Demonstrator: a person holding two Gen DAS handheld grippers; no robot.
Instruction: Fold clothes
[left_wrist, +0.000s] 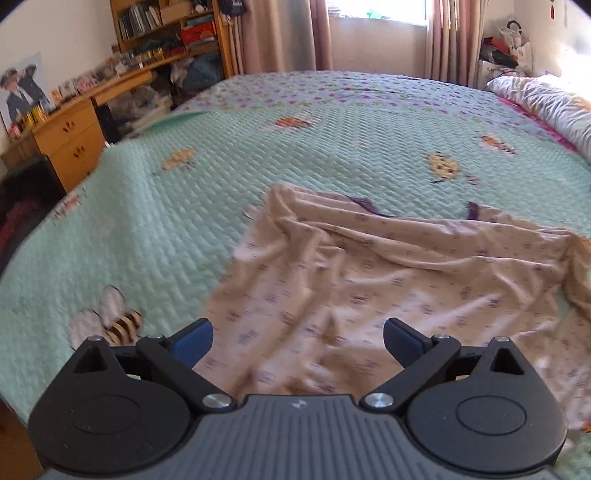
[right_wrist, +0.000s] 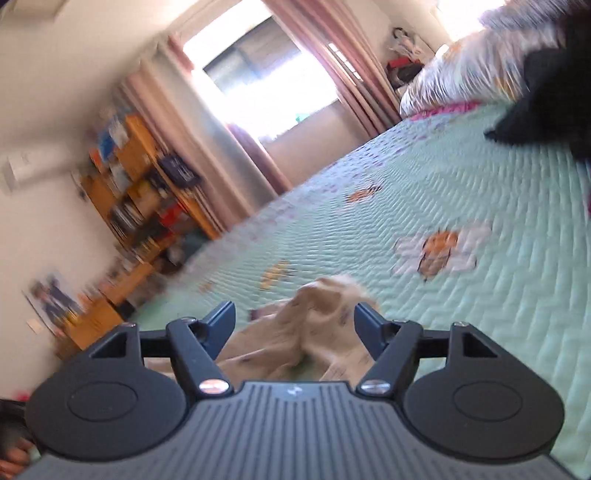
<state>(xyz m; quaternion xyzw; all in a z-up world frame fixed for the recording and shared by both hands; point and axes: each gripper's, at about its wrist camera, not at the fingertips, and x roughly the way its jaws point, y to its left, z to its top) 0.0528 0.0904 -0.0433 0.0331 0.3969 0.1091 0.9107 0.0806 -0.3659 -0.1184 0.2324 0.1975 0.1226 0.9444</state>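
Garment (left_wrist: 369, 273): thin beige printed fabric, lying rumpled and spread on the green quilted bed (left_wrist: 155, 236), on the bed's near side, well short of the pillow-end duvet (left_wrist: 546, 103). Not folded as it lies.

Left claw (left_wrist: 298, 341): fingers apart, nothing between them, hovering over the garment's near edge. Right claw (right_wrist: 294, 325): fingers apart, a bunched-up fold of the garment ahead between them; contact unclear, view is blurred.

Handling guess: light, limp, zero stiffness, will sag and drag on the quilt. Pinch at hems or corners, one per claw, keep it taut.
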